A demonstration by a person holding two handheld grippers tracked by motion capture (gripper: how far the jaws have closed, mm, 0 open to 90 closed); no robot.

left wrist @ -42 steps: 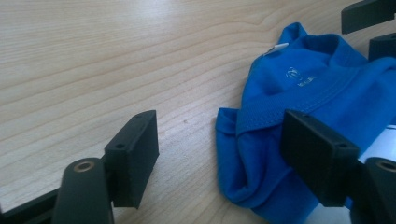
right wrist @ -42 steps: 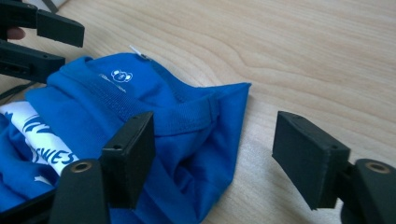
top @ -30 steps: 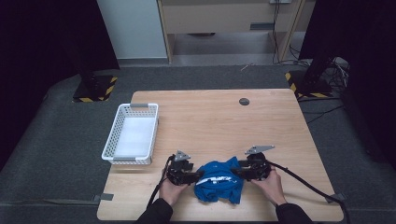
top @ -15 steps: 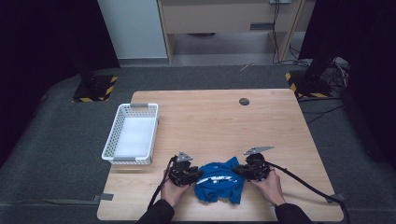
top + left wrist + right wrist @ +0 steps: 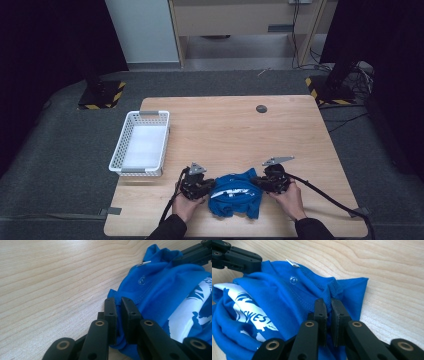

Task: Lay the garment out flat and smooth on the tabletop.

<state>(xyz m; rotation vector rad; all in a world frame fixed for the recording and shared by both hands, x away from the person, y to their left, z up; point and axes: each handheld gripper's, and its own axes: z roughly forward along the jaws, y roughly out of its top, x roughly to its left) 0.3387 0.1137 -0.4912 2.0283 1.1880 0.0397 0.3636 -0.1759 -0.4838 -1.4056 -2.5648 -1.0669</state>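
Dark grey carpet surrounds a pale wooden table whose near edge carries a crumpled blue cotton T-shirt with white lettering. It lies between the two hand-held tools, well apart from the white plastic mesh basket at the table's left edge. The left gripper has just been closing its jaws, which now pinch a fold of the shirt's left side. The right gripper has likewise just been closing and clamps the fabric near the ribbed collar on the right. A small dark round disc sits far off near the table's far edge.
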